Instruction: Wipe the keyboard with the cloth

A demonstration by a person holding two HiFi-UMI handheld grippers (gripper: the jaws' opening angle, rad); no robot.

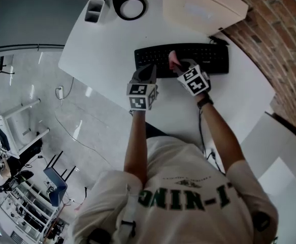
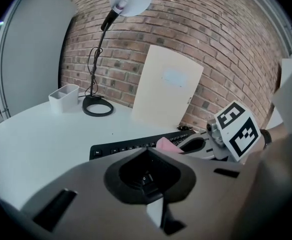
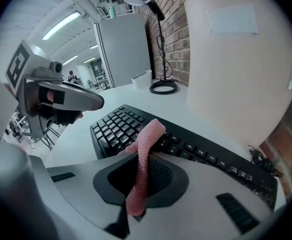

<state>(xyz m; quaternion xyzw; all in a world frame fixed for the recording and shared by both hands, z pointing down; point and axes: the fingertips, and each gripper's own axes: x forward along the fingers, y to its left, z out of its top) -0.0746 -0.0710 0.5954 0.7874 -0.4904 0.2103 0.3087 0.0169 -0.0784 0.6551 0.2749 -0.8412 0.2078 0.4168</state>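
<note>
1. The right gripper [image 3: 136, 156] is clamped on a pink mesh cloth [image 3: 148, 134]. The cloth runs up through the jaw cavity, and its free end folds over onto the keys just ahead of the jaw tips.
2. The black keyboard [image 3: 115, 129] lies directly under and ahead of the right gripper, stretching away to both sides of it.
3. The left gripper [image 2: 146, 150] has its jaws closed together with nothing between them. It hangs over the table's near edge, just short of the keyboard [image 2: 120, 147].
4. The head view shows both grippers side by side at the keyboard's [image 1: 208, 57] near edge. The left gripper [image 1: 148, 71] is at its left end and the right gripper [image 1: 182, 67] is near its middle, with the cloth [image 1: 174, 60] bunched at its tip.
5. Only the left gripper view shows the right gripper [image 2: 193, 145] from the side, with the cloth [image 2: 166, 145] as a small pink fold at its nose. Only the right gripper view shows the left gripper [image 3: 70, 96] off to its left, above the table's edge.
6. Beyond the grippers, on the white table [image 1: 102, 50], stand a beige panel [image 2: 166, 86] leaning at the brick wall [image 2: 226, 39], a desk lamp [image 2: 97, 106] with a round black base, and a white organizer tray [image 2: 64, 96].
7. To the left of the left gripper the head view shows a glossy pale floor [image 1: 61, 126], with a blue chair [image 1: 55, 184] well apart.
</note>
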